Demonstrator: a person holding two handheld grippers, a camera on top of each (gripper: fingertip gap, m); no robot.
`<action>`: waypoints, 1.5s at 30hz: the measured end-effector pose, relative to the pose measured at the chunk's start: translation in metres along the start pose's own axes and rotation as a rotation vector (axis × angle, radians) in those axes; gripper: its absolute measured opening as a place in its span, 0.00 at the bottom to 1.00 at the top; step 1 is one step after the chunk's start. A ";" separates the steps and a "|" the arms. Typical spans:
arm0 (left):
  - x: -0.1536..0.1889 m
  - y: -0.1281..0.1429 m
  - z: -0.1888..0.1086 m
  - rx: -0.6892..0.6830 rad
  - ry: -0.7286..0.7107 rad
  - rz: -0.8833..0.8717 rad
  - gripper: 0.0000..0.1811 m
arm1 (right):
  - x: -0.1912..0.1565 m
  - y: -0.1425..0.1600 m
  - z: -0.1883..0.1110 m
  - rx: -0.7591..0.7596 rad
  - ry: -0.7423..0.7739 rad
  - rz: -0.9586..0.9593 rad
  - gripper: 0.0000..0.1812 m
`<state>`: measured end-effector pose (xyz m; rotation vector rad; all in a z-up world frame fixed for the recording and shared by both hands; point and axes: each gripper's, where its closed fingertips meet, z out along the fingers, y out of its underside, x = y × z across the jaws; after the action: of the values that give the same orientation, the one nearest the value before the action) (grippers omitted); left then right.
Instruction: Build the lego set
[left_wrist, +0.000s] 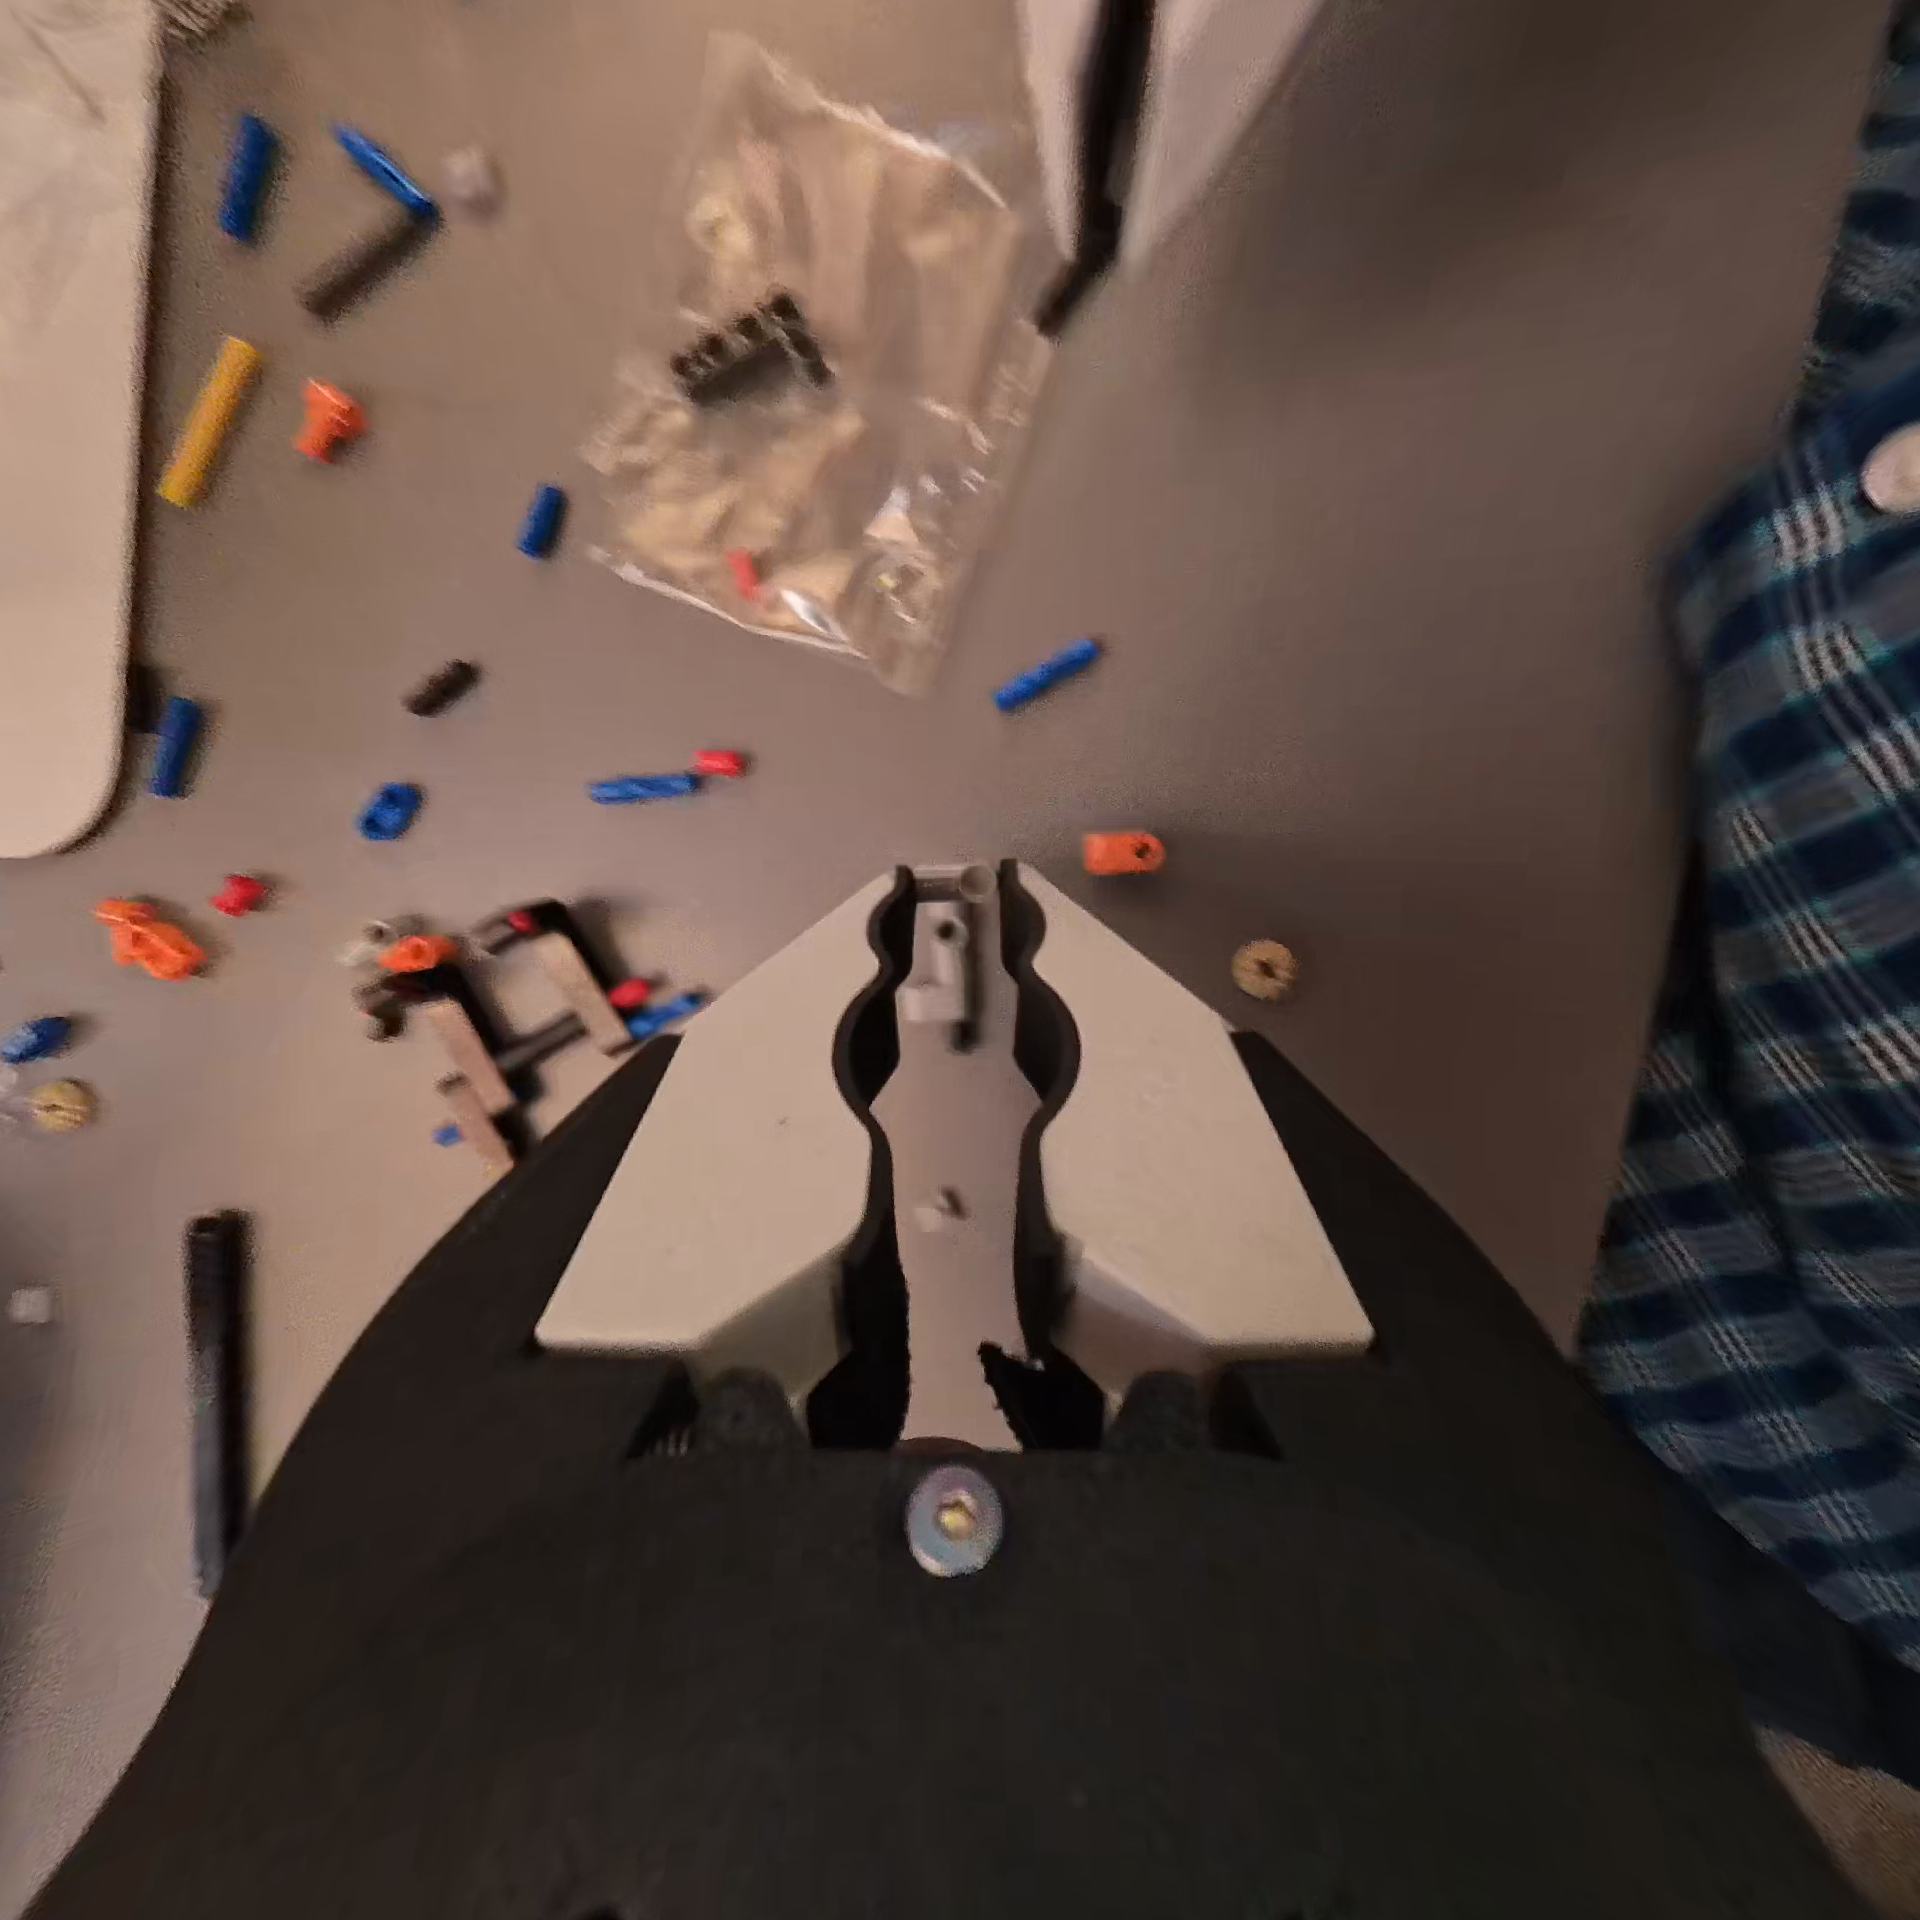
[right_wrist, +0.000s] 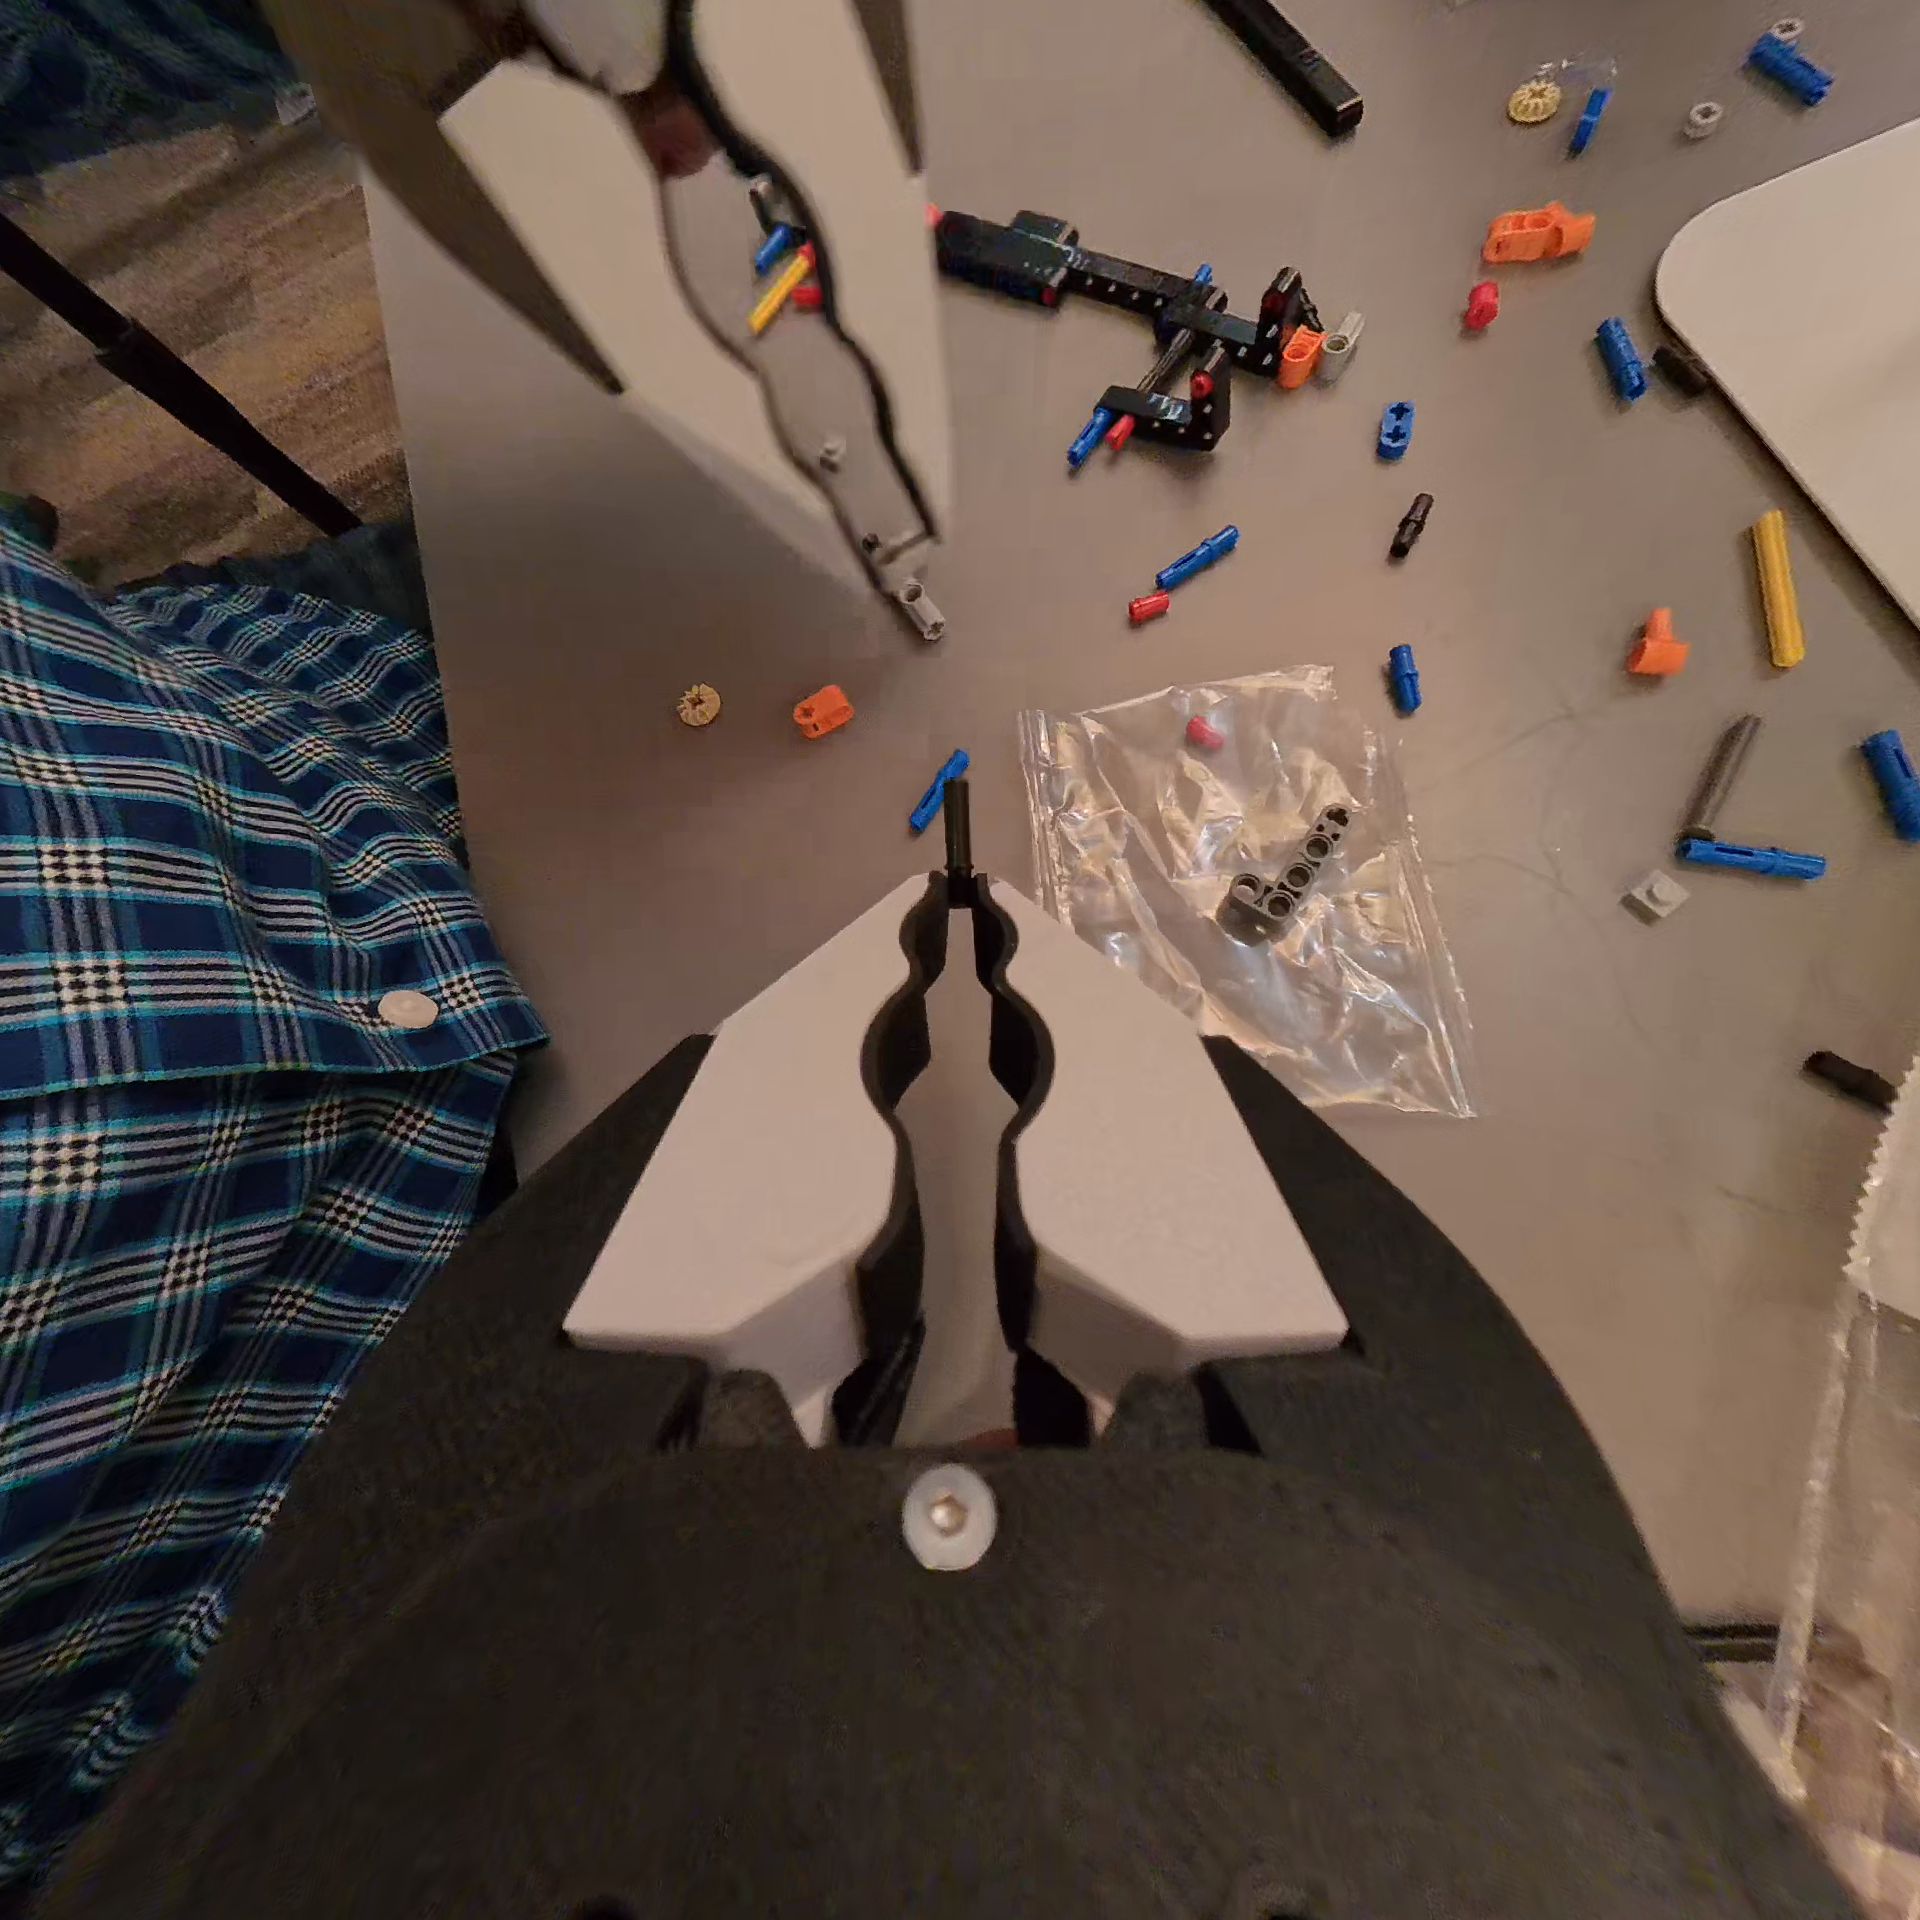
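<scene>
The black lego frame (right_wrist: 1153, 312), studded with blue and red pins, lies on the grey counter (right_wrist: 1039, 582). The left tongs (left_wrist: 951, 883) pinch a grey connector (left_wrist: 948, 940); the right tongs (right_wrist: 958, 883) pinch a black pin (right_wrist: 955, 826). A clear bag (right_wrist: 1247, 883) lies just beside the right tongs, with loose pieces scattered around.

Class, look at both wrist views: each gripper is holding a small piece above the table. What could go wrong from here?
1. The right gripper pinches the black pin only by its end, so it may twist or slip out.
2. The left gripper holds the grey connector at its very tips; a push while mating might pop it loose.
3. A dropped piece could vanish among the scattered parts or the plastic bag.
</scene>
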<state>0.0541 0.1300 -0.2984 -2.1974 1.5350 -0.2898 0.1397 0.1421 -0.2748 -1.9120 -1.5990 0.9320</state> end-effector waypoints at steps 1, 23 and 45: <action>0.011 0.007 -0.001 -0.011 0.007 0.008 0.07 | -0.001 0.000 0.001 -0.003 -0.003 -0.003 0.01; 0.041 0.058 -0.010 -0.013 -0.155 -0.185 0.13 | -0.018 -0.001 0.012 -0.024 -0.040 -0.047 0.01; 0.053 0.068 -0.008 -0.053 -0.075 -0.340 0.13 | -0.016 -0.003 0.009 -0.011 -0.035 -0.048 0.01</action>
<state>0.0131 0.0599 -0.3275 -2.4780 1.1368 -0.2691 0.1299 0.1265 -0.2756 -1.8658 -1.6661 0.9434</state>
